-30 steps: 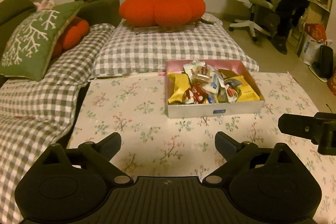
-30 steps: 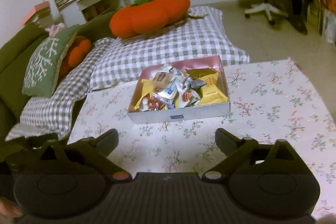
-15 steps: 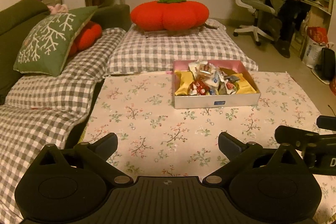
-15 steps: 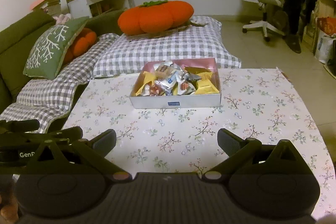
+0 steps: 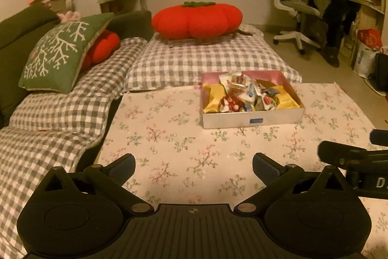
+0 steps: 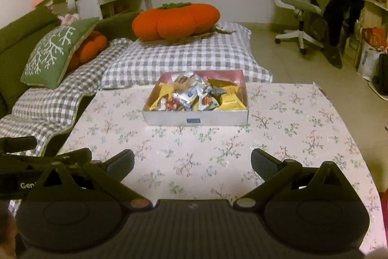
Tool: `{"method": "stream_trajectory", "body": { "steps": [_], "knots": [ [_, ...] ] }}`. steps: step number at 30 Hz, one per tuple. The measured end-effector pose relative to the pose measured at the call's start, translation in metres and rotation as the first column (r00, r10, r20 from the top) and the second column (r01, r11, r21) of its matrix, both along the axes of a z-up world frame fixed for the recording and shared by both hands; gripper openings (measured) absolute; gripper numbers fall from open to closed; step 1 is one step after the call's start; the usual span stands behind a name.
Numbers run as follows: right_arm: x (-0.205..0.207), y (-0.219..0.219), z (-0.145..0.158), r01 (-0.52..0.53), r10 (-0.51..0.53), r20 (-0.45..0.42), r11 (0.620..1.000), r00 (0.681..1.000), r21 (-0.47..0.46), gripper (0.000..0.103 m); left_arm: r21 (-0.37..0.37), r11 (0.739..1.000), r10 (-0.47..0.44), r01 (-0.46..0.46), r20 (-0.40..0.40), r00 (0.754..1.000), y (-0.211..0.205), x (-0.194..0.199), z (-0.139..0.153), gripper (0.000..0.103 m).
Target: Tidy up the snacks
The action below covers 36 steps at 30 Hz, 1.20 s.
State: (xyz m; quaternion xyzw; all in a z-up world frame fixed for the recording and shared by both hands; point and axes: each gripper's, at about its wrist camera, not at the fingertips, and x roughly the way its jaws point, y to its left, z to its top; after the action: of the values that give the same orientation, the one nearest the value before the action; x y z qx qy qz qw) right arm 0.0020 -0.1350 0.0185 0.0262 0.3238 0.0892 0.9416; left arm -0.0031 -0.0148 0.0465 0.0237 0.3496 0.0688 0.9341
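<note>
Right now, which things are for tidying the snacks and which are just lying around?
For the job:
snack box
snack packets
left gripper
right gripper

Just lying around:
orange pumpkin cushion
green pillow
office chair

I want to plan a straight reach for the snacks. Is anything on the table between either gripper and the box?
Nothing visible. Only bare floral tablecloth lies between the open right gripper and the snack box, and likewise ahead of the open left gripper. The box has no lid, so the snacks are exposed.
</note>
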Motion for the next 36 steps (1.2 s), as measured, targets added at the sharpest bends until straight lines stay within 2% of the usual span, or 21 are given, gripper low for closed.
{"method": "stream_trajectory", "body": {
  "steps": [4, 7, 11, 14, 18, 27, 36],
  "knots": [
    [0.004, -0.004, -0.009, 0.014, -0.014, 0.001, 1.000, 1.000, 0.000, 0.103, -0.019, 1.000, -0.007, 0.007, 0.000, 1.000, 0.005, 0.011, -0.011, 0.103],
    [0.006, -0.004, -0.015, 0.019, -0.018, 0.017, 1.000, 1.000, -0.023, 0.103, -0.013, 1.000, 0.025, -0.025, 0.019, 1.000, 0.010, 0.018, -0.023, 0.103],
    [0.010, -0.007, -0.018, 0.033, -0.033, -0.011, 0.999, 0.999, 0.009, 0.103, -0.069, 0.997, 0.043, -0.043, -0.006, 0.999, 0.018, 0.024, -0.038, 0.103],
    [0.010, -0.005, -0.018, 0.049, -0.049, -0.004, 0.999, 0.999, -0.008, 0.103, -0.051, 0.998, 0.044, -0.044, -0.004, 0.999, 0.018, 0.024, -0.042, 0.103],
    [0.007, 0.002, -0.018, 0.031, -0.031, 0.004, 0.999, 1.000, -0.032, 0.103, -0.048, 0.999, 0.025, -0.026, -0.005, 1.000, 0.015, 0.024, -0.040, 0.103],
    [0.012, 0.002, -0.025, 0.041, -0.042, -0.037, 0.998, 0.998, -0.040, 0.103, -0.061, 0.998, -0.034, 0.032, -0.032, 0.999, 0.007, 0.026, -0.039, 0.103],
    [0.013, 0.001, -0.027, 0.052, -0.054, -0.050, 0.998, 0.997, -0.035, 0.103, -0.066, 0.997, -0.038, 0.036, -0.035, 0.999, 0.005, 0.025, -0.038, 0.103]
  ]
}}
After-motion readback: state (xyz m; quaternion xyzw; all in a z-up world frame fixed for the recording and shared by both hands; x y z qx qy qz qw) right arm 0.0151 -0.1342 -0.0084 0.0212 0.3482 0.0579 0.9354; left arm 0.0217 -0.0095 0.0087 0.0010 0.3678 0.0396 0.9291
